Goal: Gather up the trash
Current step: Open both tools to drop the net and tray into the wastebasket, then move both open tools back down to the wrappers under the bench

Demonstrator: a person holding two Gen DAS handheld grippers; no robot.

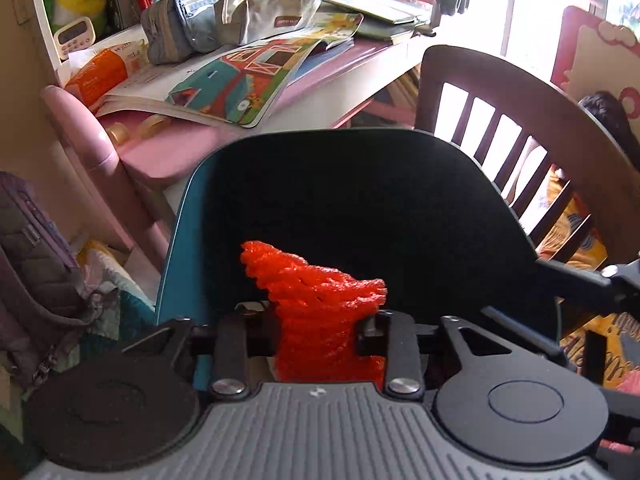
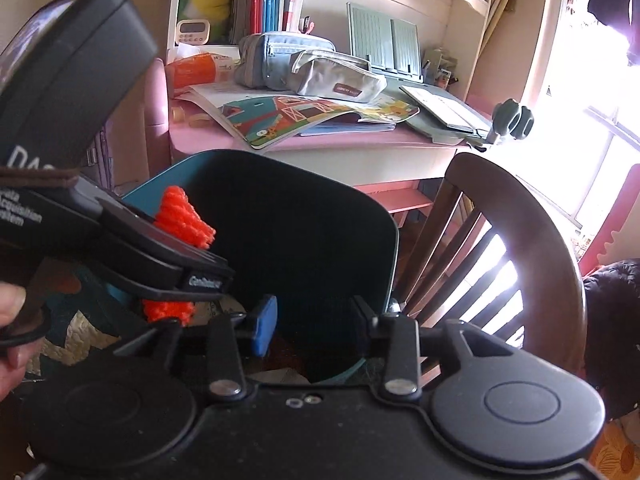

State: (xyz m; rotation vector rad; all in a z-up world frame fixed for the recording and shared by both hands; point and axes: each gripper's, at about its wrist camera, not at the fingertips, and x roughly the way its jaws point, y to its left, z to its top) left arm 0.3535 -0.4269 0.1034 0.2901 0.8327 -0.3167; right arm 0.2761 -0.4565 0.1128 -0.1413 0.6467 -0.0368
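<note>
Your left gripper (image 1: 316, 332) pinches the orange foam net (image 1: 320, 300) directly above the dark mouth of the teal bin (image 1: 180, 248). Your right gripper (image 2: 314, 324) stands spread and empty at the bin's near rim. Lower the net inside the opening before parting the fingers, so it cannot catch on the edge.
</note>
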